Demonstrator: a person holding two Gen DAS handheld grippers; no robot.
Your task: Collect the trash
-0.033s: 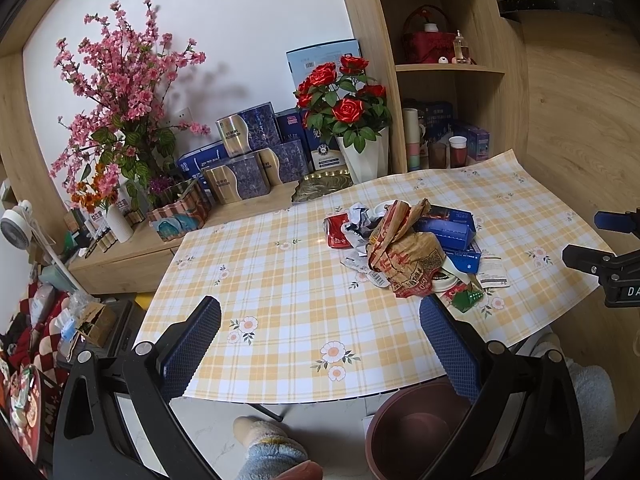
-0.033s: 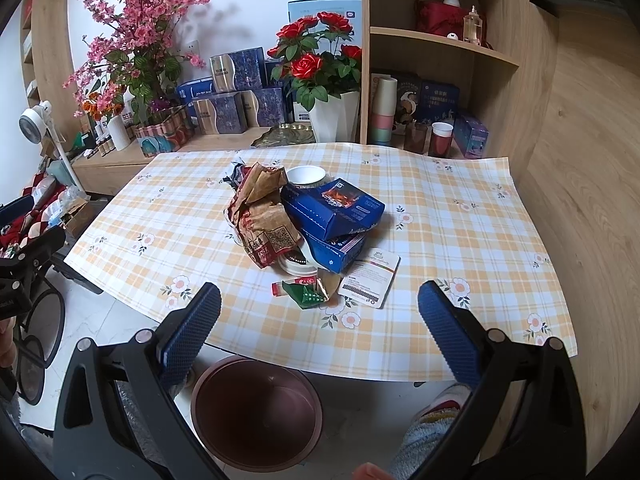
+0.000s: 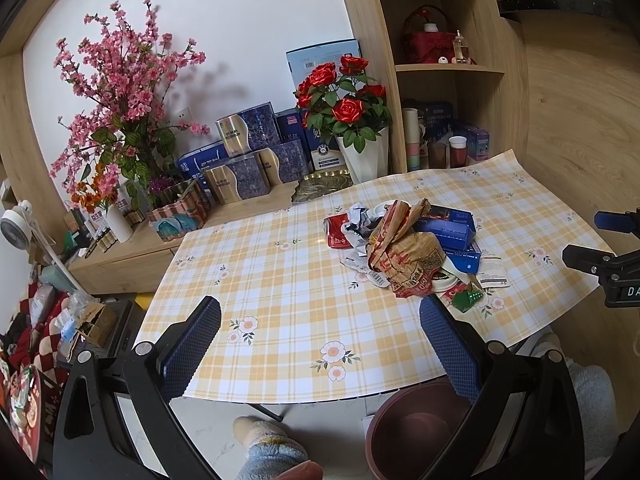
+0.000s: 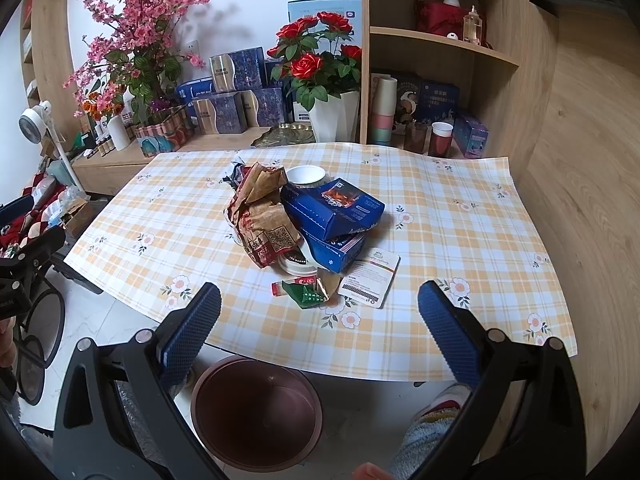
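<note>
A checked yellow-and-white tablecloth (image 4: 460,216) with small printed flowers covers the table. Near its middle sits the trash pile (image 4: 296,220): on its left a crumpled brown paper bag (image 4: 262,216) with red print (a QR code shows on one creased face), then a white paper bowl (image 4: 306,175) behind, two glossy blue cartons (image 4: 334,208) stacked askew, and a flat white leaflet (image 4: 370,276) at the right beside a green foil wrapper (image 4: 306,294). Below the table's near edge stands a round, dark maroon plastic bin (image 4: 256,412). The left gripper (image 3: 320,344) and right gripper (image 4: 318,336) both hang spread wide, holding nothing, short of the pile.
</note>
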